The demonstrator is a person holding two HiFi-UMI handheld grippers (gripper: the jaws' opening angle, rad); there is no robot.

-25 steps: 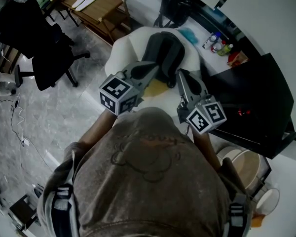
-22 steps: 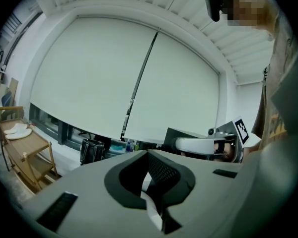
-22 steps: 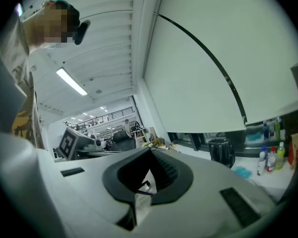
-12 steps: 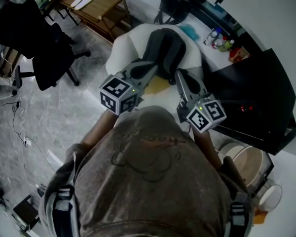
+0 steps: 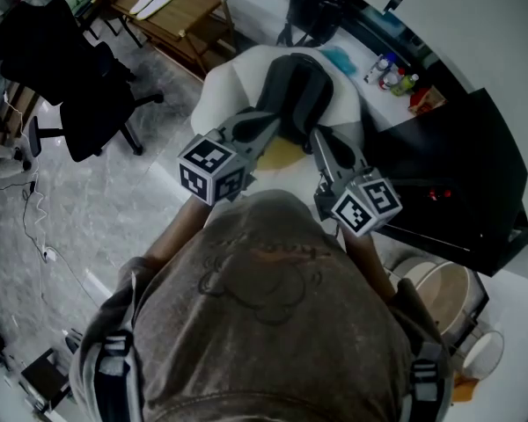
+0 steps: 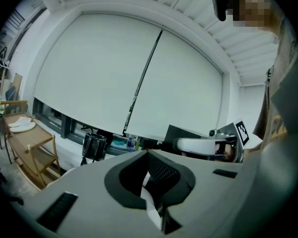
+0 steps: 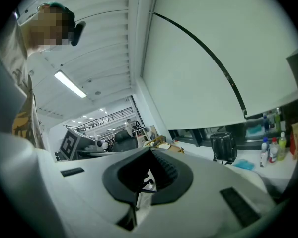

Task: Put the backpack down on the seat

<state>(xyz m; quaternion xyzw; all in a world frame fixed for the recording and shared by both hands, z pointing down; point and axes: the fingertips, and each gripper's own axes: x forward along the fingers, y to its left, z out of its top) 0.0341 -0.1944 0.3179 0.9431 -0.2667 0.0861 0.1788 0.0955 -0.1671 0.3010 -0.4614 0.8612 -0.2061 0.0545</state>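
Note:
A dark grey backpack lies on a white seat ahead of me in the head view. My left gripper reaches to its near left edge and my right gripper to its near right edge; whether they touch it I cannot tell. Both grippers are shut, with nothing seen between the fingers. The left gripper and the right gripper point almost level in their own views, which hide the seat and backpack. A yellowish patch shows under the grippers.
A black bag stands by the window behind the seat. Bottles stand on the counter at the right. A black desk is at the right, a black office chair and a wooden shelf table at the left. White buckets are near right.

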